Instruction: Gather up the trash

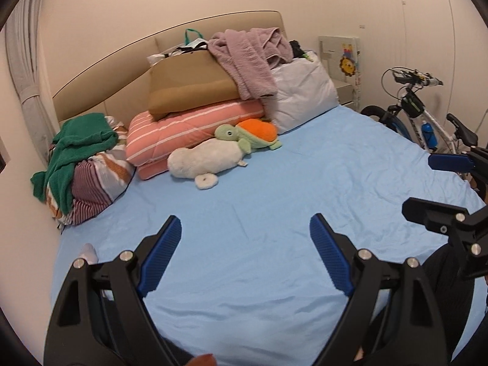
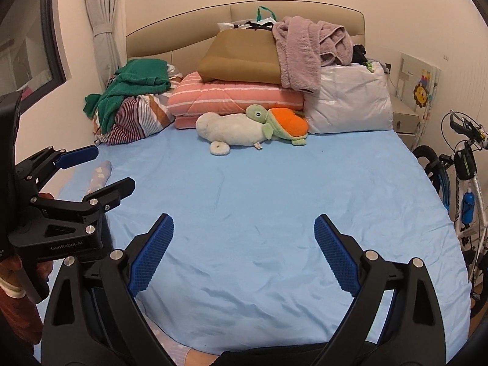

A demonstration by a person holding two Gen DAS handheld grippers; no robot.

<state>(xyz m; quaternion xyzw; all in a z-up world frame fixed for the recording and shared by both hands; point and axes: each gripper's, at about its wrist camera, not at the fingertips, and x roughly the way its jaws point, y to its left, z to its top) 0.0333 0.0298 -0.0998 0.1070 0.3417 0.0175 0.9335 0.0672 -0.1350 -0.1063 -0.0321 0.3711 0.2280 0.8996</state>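
While both tongs point(image 1: 245, 253) point(image 2: 244, 253) gape empty, window point(image 2: 30, 39) only in rt view, bike point(image 1: 427, 116) clearer lt.

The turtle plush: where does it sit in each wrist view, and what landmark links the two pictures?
Left wrist: turtle plush sits left of centre in the upper half, at the foot of the striped pink quilt, lying over the white plush.
Right wrist: turtle plush sits just right of centre in the upper half, in front of the same quilt.
Shared landmark: the white pillow right of the turtle.
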